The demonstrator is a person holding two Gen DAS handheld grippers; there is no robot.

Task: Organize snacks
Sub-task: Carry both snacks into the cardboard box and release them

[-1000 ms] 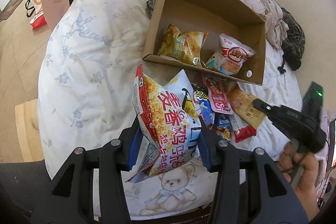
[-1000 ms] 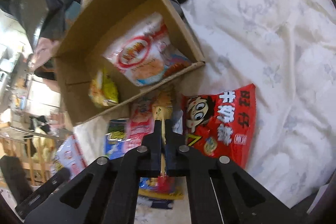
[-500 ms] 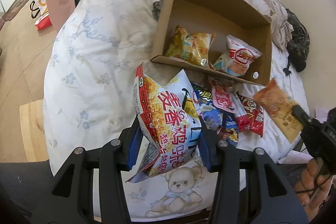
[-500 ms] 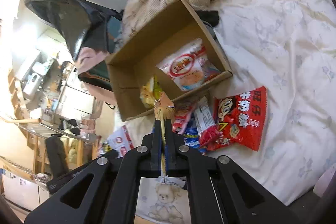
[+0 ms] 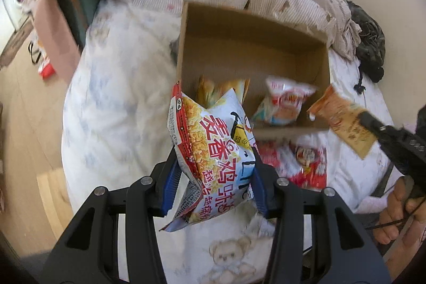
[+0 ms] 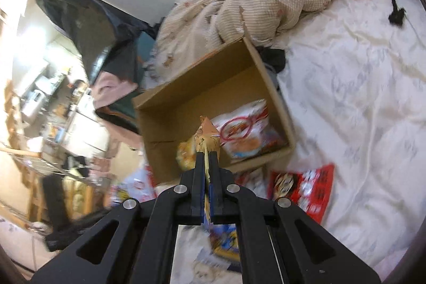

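Light: we see bright daylight on the bed (image 5: 111, 103), evenly lit in both views.
Glare: the room at the left of the right wrist view is blown out to white.
Shadow: the cardboard box (image 5: 253, 44) is darker inside, along its far wall.
Blur: we find motion smear on the packets inside the box and the bedsheet; the big chip bag (image 5: 213, 151) stays sharp.
Distortion: fisheye bending curves the bed edge and the wall.
Corners: black vignette rings both views.
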